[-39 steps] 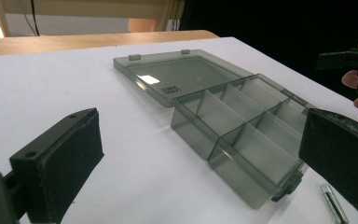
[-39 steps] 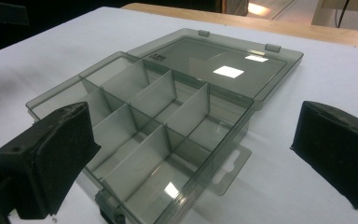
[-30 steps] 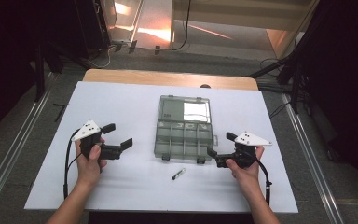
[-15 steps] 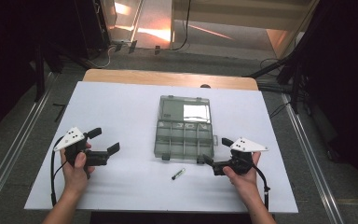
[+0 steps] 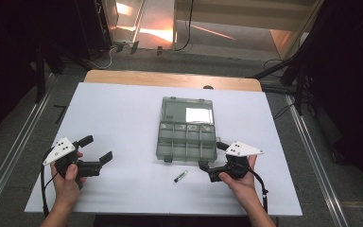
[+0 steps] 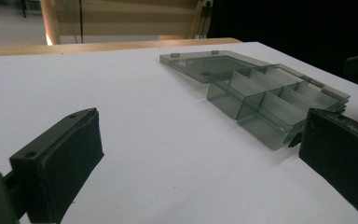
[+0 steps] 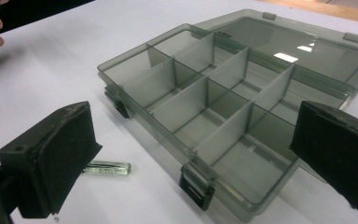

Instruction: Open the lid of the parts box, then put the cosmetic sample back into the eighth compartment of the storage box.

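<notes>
Since both hands slid back toward the near edge over the last second, the right gripper (image 5: 211, 163) now sits wide open and empty, with the small clear glass tube (image 7: 106, 168) just beside its left jaw, so a pickup looks next. Ahead lies the smoky translucent plastic compartment box (image 7: 223, 121), lid flat open. Left gripper (image 5: 97, 150), well off to the side, gapes empty too.

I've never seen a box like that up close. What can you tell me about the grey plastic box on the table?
The box is see-through smoky-grey plastic, lying open on the white table. Its lid is folded back flat behind it. Thin walls split the tray into two rows of small compartments, all empty as far as can be seen. Two dark latches hang on its front edge. Neither gripper touches it; a small glass tube lies just in front, apart from it.
</notes>
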Action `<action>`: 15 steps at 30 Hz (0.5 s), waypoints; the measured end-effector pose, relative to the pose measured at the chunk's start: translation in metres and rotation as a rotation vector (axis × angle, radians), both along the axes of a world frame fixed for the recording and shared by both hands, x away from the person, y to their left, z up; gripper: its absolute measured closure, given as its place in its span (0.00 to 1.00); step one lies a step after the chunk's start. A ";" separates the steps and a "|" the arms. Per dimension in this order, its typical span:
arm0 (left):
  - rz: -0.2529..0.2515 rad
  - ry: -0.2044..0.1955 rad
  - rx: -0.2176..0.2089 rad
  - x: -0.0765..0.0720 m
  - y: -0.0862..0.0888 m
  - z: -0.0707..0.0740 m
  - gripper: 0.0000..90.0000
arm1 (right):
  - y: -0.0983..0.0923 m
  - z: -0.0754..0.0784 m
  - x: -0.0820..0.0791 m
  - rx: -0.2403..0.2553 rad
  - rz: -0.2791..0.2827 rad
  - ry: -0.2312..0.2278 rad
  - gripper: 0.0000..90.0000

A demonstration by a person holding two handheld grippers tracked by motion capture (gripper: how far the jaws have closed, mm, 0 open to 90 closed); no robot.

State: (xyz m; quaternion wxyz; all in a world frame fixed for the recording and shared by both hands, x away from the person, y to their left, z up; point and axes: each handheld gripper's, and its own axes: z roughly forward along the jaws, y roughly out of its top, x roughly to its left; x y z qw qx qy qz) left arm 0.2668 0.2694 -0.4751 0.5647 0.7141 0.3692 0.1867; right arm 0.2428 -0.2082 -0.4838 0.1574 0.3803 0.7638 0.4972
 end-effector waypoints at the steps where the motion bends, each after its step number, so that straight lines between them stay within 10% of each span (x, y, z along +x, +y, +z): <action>1: 0.000 0.000 0.000 0.000 0.000 0.000 0.00 | 0.001 0.000 0.000 0.000 0.004 0.000 0.00; 15: 0.030 -0.011 0.009 -0.012 0.013 -0.007 0.00 | 0.017 0.008 -0.004 -0.010 0.105 -0.001 0.06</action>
